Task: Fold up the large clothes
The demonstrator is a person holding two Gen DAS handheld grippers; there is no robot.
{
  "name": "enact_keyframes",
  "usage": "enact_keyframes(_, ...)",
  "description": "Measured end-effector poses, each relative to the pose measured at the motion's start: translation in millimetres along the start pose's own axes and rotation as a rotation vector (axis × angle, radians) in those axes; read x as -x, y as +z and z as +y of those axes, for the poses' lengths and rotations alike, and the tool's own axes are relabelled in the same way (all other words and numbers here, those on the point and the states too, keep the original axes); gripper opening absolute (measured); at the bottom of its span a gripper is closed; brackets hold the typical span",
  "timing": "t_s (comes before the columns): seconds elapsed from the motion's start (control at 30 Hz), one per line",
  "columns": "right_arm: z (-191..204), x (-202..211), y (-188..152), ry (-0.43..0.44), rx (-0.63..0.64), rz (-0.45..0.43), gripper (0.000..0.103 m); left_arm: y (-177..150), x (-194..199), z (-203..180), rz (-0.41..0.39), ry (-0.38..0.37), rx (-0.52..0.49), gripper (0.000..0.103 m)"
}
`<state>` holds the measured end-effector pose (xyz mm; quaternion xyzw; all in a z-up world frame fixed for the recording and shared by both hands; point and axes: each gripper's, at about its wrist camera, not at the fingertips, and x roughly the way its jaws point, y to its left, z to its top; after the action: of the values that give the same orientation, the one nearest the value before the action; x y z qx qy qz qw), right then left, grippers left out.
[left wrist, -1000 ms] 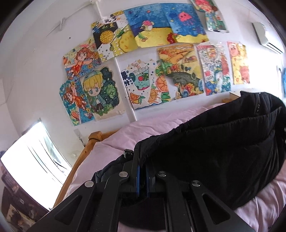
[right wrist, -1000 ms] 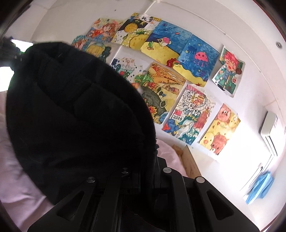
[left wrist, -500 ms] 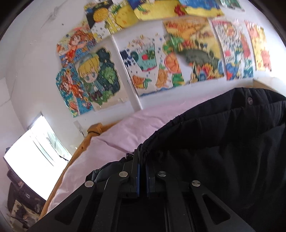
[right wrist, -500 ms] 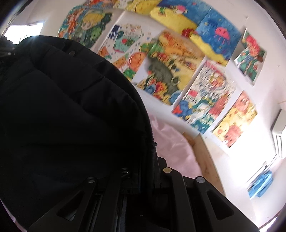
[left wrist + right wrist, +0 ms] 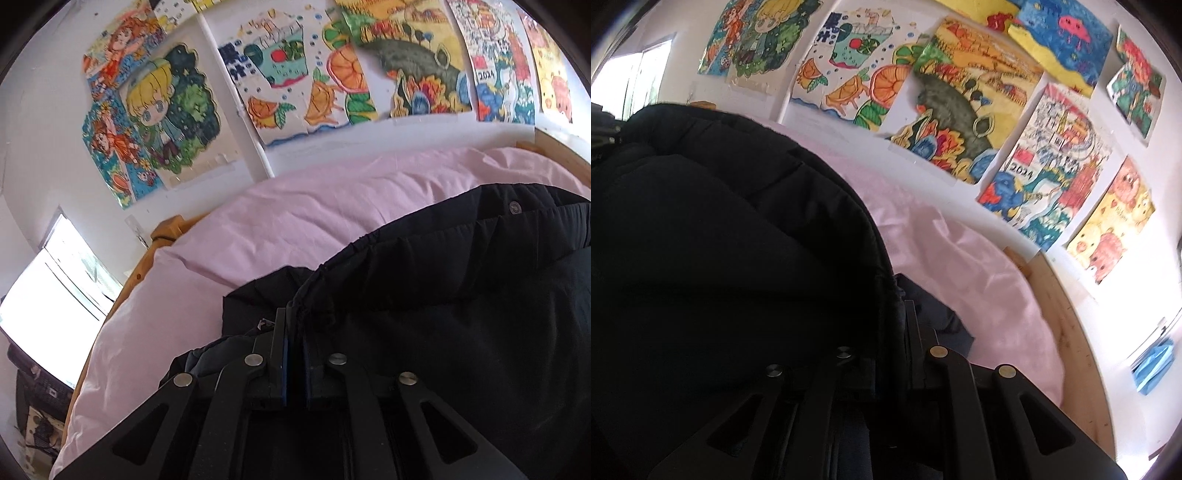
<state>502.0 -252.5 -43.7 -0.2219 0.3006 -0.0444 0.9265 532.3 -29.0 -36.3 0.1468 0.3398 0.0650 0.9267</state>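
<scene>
My left gripper (image 5: 294,325) is closed almost fully, and between its jaws it pinches the gathered edge of a black padded jacket (image 5: 461,314). The blue pads sit tight against the cloth, with only a thin fold between them. From my left jaws the jacket spreads to the right and ahead, and it fills most of the space on that side. A small metal snap (image 5: 514,208) shows on the far fold, ahead and to the right of the jaws. To the left of the jaws, and beyond the jacket, lies a pink bedsheet (image 5: 295,218), and a wooden bed frame (image 5: 166,230) runs along its far left edge.

My right gripper (image 5: 899,299) is also nearly closed and it holds another edge of the same jacket (image 5: 720,240). Here the jacket hangs to the left of the jaws and covers one finger, so the pads are hard to see. To the right of these jaws the pink bedsheet (image 5: 960,266) is bare, with the wooden bed frame (image 5: 1071,332) beyond it.

Ahead of both grippers, colourful drawings (image 5: 406,66) are fixed on a white wall (image 5: 44,129).
</scene>
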Motion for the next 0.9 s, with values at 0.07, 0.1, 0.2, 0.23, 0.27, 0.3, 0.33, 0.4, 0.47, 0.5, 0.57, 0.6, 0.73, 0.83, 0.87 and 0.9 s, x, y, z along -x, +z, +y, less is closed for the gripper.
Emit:
enact_keyframes(0.07,-1,-2,-2,0.02,-0.012,0.009,0.012,1,-3,0,0.026,-0.022,0.0,0.01)
enact_keyframes(0.1,-2,-3,-2,0.038,-0.02,0.013,0.013,1,-3,1,0.028,-0.037,0.008,0.012)
enact_keyframes(0.2,-11,-5,-2,0.104,-0.055,0.029,0.017,0,-2,6,0.042,-0.099,0.042,0.024)
enact_keyframes(0.23,-17,-5,-1,0.131,-0.081,0.032,0.02,0,-1,8,0.043,-0.118,0.048,0.027)
enact_keyframes(0.27,-25,-4,0,0.157,-0.113,0.034,0.029,0,1,11,0.041,-0.136,0.054,0.034)
enact_keyframes(0.3,-32,-4,0,0.18,-0.143,0.033,0.037,1,3,13,0.034,-0.152,0.057,0.045)
enact_keyframes(0.33,-37,-3,0,0.198,-0.164,0.025,0.057,1,7,16,0.023,-0.173,0.062,0.052)
enact_keyframes(0.4,-47,2,2,0.209,-0.201,-0.013,0.07,2,13,21,0.003,-0.21,0.075,0.075)
enact_keyframes(0.47,-53,9,4,0.203,-0.209,-0.033,0.074,4,20,27,-0.014,-0.244,0.097,0.085)
enact_keyframes(0.5,-55,10,5,0.205,-0.21,-0.032,0.077,4,23,28,-0.021,-0.253,0.104,0.089)
enact_keyframes(0.57,-57,17,5,0.217,-0.205,-0.044,0.082,3,29,30,-0.04,-0.262,0.108,0.09)
enact_keyframes(0.6,-56,22,6,0.232,-0.188,-0.061,0.083,2,33,30,-0.057,-0.266,0.1,0.092)
enact_keyframes(0.73,-45,37,1,0.296,-0.077,-0.096,0.089,-12,49,25,-0.144,-0.418,0.048,0.093)
enact_keyframes(0.83,-28,34,-14,0.501,0.053,-0.039,0.089,-26,51,15,-0.163,-0.61,-0.031,0.093)
enact_keyframes(0.87,-22,31,-19,0.518,0.085,-0.028,0.089,-31,49,8,-0.161,-0.637,-0.066,0.093)
enact_keyframes(0.9,-17,26,-25,0.52,0.106,-0.02,0.089,-35,48,2,-0.157,-0.645,-0.095,0.093)
